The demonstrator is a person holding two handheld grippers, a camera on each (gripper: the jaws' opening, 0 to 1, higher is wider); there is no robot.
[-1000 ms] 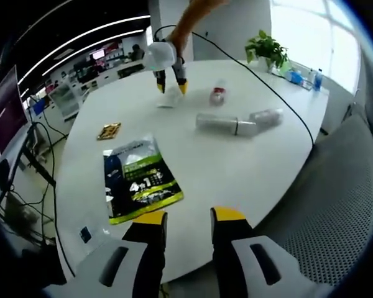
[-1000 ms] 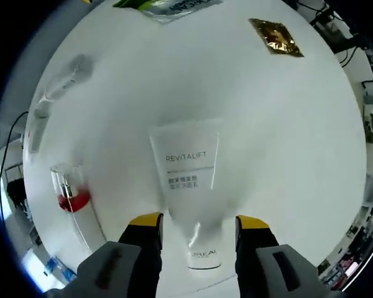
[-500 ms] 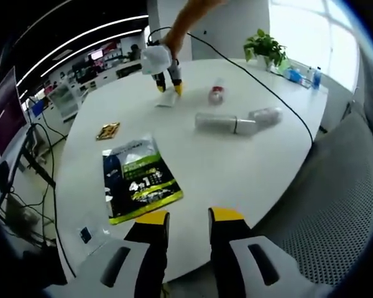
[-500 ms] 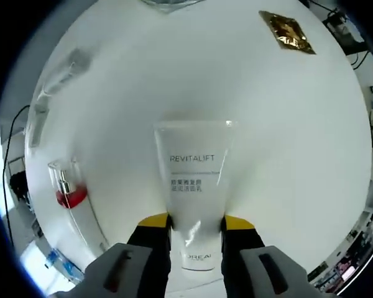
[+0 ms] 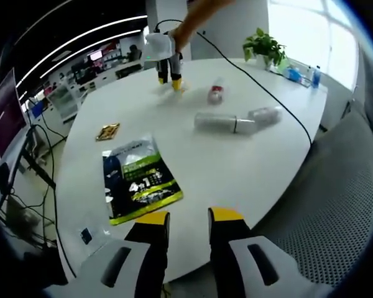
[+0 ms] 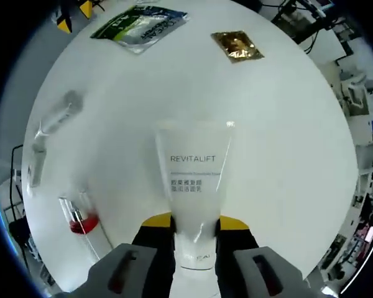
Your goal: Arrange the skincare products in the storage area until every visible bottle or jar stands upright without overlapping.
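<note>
A white squeeze tube printed REVITALIFT (image 6: 194, 180) is clamped near its cap end between the yellow-tipped jaws of the right gripper (image 6: 194, 222), which are drawn in tight against both of its sides; the flat crimped end of the tube is pointed away from the camera, over the round white table (image 6: 286, 155). In the left gripper view the same gripper (image 5: 170, 79) is seen at the far side of the table (image 5: 236, 161), held by a person's hand, with the tube too small there to be made out. A small clear bottle with red liquid (image 6: 79, 217) is seen beside the tube, and a long clear cylindrical bottle (image 6: 53, 124) is laid on its side further off; in the left gripper view these (image 5: 217, 92) (image 5: 227, 122) are found near the table's middle. A green and silver sachet pack (image 5: 138, 177) and a small gold foil packet (image 5: 107, 131) are laid flat, well apart from the bottles. The jaws of the left gripper (image 5: 186, 217) are held apart with nothing between them, above the near table edge.
</note>
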